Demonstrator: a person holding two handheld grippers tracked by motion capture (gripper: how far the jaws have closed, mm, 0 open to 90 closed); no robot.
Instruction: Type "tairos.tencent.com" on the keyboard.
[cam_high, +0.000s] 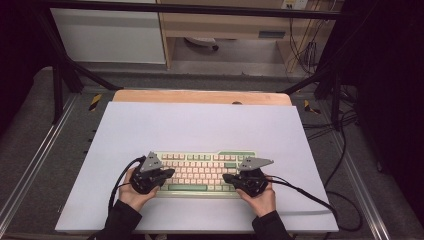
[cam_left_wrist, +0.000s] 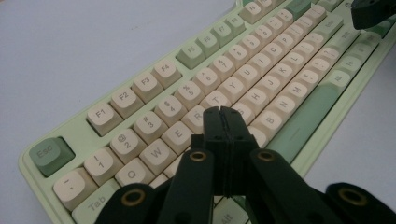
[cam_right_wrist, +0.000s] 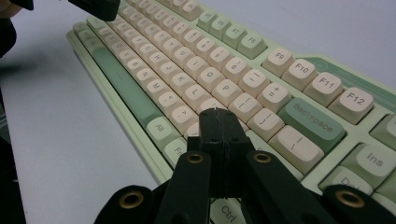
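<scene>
Your left claw (cam_left_wrist: 223, 112) and right claw (cam_right_wrist: 218, 113), both pressed together and empty, hover over opposite ends of the keyboard (cam_high: 200, 171), lying crosswise between them.

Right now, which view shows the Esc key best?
The left gripper view: the green Esc key sits close, its legend readable, at the keyboard corner. In the high view that corner lies by the left gripper, too small to read.

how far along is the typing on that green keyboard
Done: both grippers are shut and placed over the pale green keyboard with cream keys. In hand: the left gripper hovers near the R and T keys, the right gripper near the P side. Whether any key is pressed is unclear; nothing shows what remains.
</scene>
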